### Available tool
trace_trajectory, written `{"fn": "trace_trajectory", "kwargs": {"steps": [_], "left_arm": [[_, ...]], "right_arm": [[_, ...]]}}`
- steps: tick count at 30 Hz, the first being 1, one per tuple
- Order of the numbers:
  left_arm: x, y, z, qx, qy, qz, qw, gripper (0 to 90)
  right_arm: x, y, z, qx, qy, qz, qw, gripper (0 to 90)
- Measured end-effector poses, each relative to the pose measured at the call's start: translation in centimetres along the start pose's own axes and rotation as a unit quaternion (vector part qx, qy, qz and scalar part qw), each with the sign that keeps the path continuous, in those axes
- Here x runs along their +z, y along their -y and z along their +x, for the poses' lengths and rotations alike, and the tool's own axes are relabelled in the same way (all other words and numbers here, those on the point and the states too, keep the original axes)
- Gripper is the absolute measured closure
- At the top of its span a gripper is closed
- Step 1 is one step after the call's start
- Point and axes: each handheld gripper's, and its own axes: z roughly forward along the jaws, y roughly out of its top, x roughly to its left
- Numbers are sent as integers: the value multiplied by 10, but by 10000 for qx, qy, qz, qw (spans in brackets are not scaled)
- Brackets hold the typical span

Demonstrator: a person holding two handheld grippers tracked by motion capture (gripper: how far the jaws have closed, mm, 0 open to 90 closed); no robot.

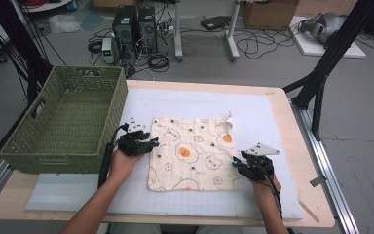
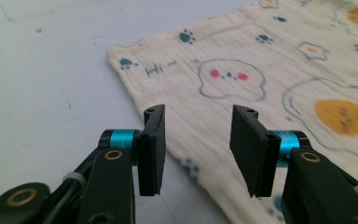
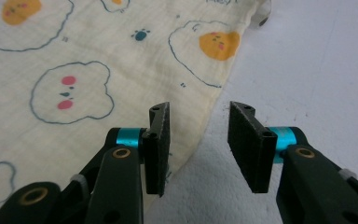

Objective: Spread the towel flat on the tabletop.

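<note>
A cream cloth (image 1: 192, 152) printed with fried eggs, bears and paw marks lies flat on the white mat (image 1: 253, 117). My left gripper (image 1: 151, 143) is open at the cloth's left edge; in the left gripper view the cloth (image 2: 242, 79) runs between the open jaws (image 2: 196, 140). My right gripper (image 1: 235, 162) is open at the cloth's right edge. The right gripper view has the cloth's edge (image 3: 121, 79) passing under the left jaw, with bare mat under the right one. Nothing is held.
A green woven basket (image 1: 44, 141), with nothing inside, stands at the table's left, close behind my left hand. A small white tag (image 1: 229, 118) sticks out at the cloth's far right corner. The wooden table edge (image 1: 302, 146) borders the mat on the right.
</note>
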Motion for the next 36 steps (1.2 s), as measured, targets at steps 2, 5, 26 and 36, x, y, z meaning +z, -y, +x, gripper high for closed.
{"fn": "trace_trajectory", "kwargs": {"steps": [2,5,26,36], "left_arm": [[-6,6,-4,47,100,64,9999,567],[-10,12,-6,65,172,187,9997,566],[-29,41,-11,315,267,284,9987,865],[-34,38,-9,114,603,-128,9980,581]], "right_arm": [[-5,2,0,-38,-52,-36,10000,558],[-8,7,2,-93,-94,-37,9999,544],[-9,9,22,-264,-568,404,9972,857],[-23,12,16,-137,-422,223,9988,620]]}}
